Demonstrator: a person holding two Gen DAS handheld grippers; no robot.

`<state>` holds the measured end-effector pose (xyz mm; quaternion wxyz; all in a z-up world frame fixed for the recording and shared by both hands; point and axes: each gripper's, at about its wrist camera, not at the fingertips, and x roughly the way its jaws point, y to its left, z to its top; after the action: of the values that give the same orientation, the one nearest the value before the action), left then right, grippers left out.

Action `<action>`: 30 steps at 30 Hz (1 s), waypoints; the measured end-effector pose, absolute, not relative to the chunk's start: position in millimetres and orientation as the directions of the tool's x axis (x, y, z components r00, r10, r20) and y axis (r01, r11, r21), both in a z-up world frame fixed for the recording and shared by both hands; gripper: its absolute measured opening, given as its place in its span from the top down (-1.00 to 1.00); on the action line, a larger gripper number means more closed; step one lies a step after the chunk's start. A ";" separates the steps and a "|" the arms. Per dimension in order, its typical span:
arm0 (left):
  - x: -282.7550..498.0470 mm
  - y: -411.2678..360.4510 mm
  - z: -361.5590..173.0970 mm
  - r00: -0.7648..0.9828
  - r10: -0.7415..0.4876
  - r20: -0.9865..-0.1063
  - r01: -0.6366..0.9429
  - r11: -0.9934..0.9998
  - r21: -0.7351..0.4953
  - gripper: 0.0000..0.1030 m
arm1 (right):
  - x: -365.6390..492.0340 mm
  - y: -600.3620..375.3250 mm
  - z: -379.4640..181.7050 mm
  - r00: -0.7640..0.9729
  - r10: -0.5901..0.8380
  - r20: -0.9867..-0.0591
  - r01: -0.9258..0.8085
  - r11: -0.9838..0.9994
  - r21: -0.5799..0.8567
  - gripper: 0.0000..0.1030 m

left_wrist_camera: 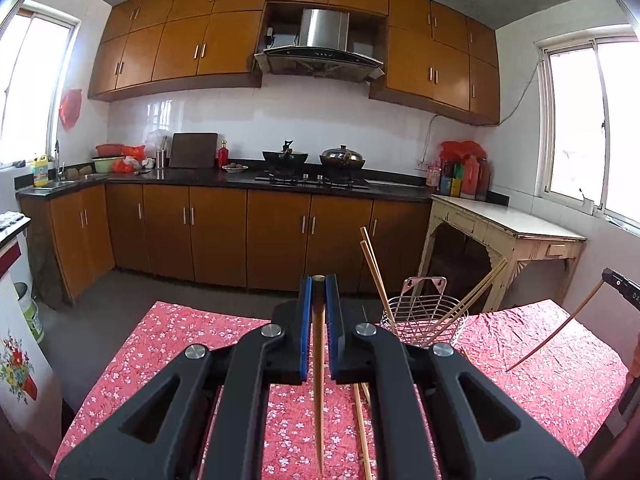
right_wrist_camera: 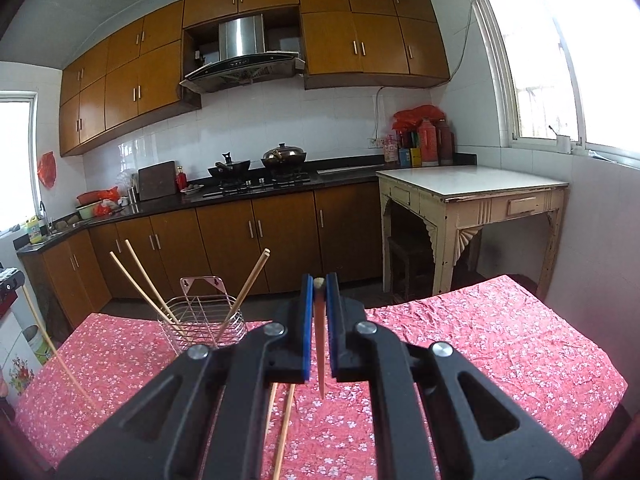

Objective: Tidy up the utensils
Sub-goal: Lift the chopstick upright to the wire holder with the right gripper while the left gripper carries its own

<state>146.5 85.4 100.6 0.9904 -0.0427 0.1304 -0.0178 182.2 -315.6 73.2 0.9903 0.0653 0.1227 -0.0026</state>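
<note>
Chopsticks in both grippers, wire basket ahead of us on the red cloth.

Our left gripper [left_wrist_camera: 319,280] is clamped on a chopstick [left_wrist_camera: 318,380] that hangs point-down between its blue pads, and our right gripper [right_wrist_camera: 319,280] pinches a second chopstick [right_wrist_camera: 321,356] the same way. From the left, the wire basket [left_wrist_camera: 424,320] stands ahead and to the right; from the right, ahead and to the left, so it lies between our hands, neither clearly nearer. Both sticks hang nearly upright, close to the basket's open top. Standing chopsticks [right_wrist_camera: 140,284] lean in it; loose chopsticks [right_wrist_camera: 285,432] lie on the tablecloth [right_wrist_camera: 500,352], partly hidden beneath the grippers.
</note>
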 end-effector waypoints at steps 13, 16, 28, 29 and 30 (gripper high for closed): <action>157.4 70.0 136.4 0.971 -0.097 -0.217 0.073 0.991 -0.113 0.87 | 187.5 -294.0 115.1 0.976 0.113 -0.186 -0.083 0.983 0.163 0.86; 161.7 57.7 160.3 0.975 -0.126 -0.185 0.105 0.987 -0.118 0.87 | 187.6 -282.2 137.1 0.978 0.145 -0.147 -0.122 0.980 0.156 0.86; 202.5 11.7 217.6 0.989 -0.122 -0.088 0.112 0.988 -0.109 0.87 | 216.0 -233.2 190.6 0.964 0.243 -0.106 -0.231 0.966 0.114 0.86; 209.9 5.1 219.7 0.990 -0.113 -0.079 0.104 0.989 -0.100 0.87 | 220.2 -230.6 191.2 0.963 0.247 -0.110 -0.235 0.966 0.112 0.86; 214.6 1.6 220.3 0.992 -0.106 -0.073 0.099 0.991 -0.094 0.87 | 226.3 -227.7 191.7 0.961 0.251 -0.117 -0.239 0.965 0.110 0.86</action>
<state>214.6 1.6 220.3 0.9969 -0.0451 0.0387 -0.0513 226.3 -227.7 191.8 0.9890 0.0475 0.0650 0.1239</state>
